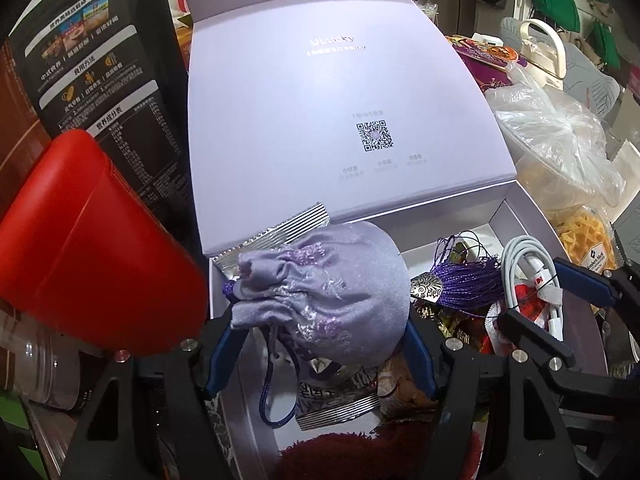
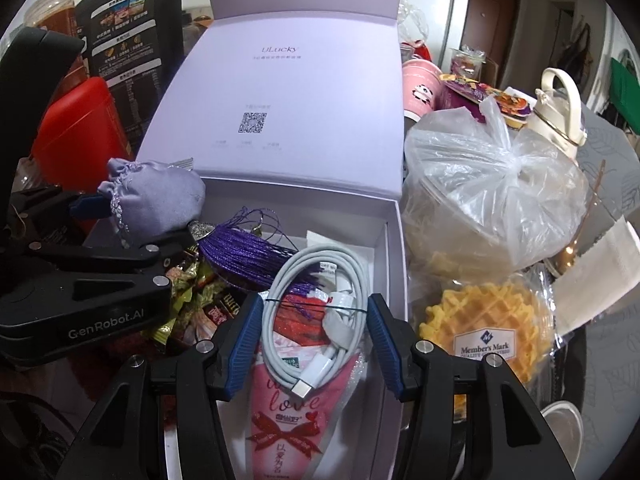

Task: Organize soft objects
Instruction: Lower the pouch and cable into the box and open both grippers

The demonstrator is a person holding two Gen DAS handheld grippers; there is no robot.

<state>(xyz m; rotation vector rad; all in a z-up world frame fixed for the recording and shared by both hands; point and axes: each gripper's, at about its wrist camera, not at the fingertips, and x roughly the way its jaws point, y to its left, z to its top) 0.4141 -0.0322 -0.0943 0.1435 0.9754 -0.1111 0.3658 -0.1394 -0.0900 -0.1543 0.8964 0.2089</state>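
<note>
An open lavender gift box [image 1: 516, 194] [image 2: 394, 248] has its lid [image 1: 332, 100] propped up behind it. My left gripper [image 1: 320, 316] [image 2: 136, 220] is shut on a plump lavender drawstring pouch [image 1: 332, 280] [image 2: 160, 196] and holds it over the box's left end. Its blue cord [image 1: 270, 396] dangles below. My right gripper [image 2: 313, 304] [image 1: 536, 292] is shut on a coiled white cable [image 2: 320, 320] [image 1: 532, 276] over the box's right half. Inside the box lie a purple tassel [image 1: 468, 284] [image 2: 240, 256], candy wrappers [image 2: 192, 292], a foil packet [image 1: 340, 404] and a pink "love" packet [image 2: 288, 400].
A red container [image 1: 88, 248] and a tall black food bag [image 1: 100, 80] crowd the box's left side. On the right are a knotted plastic bag [image 2: 480, 192], packed waffles [image 2: 484, 320] and a cream bottle [image 2: 560, 108]. Something dark red and fuzzy [image 1: 360, 456] sits at the box's near end.
</note>
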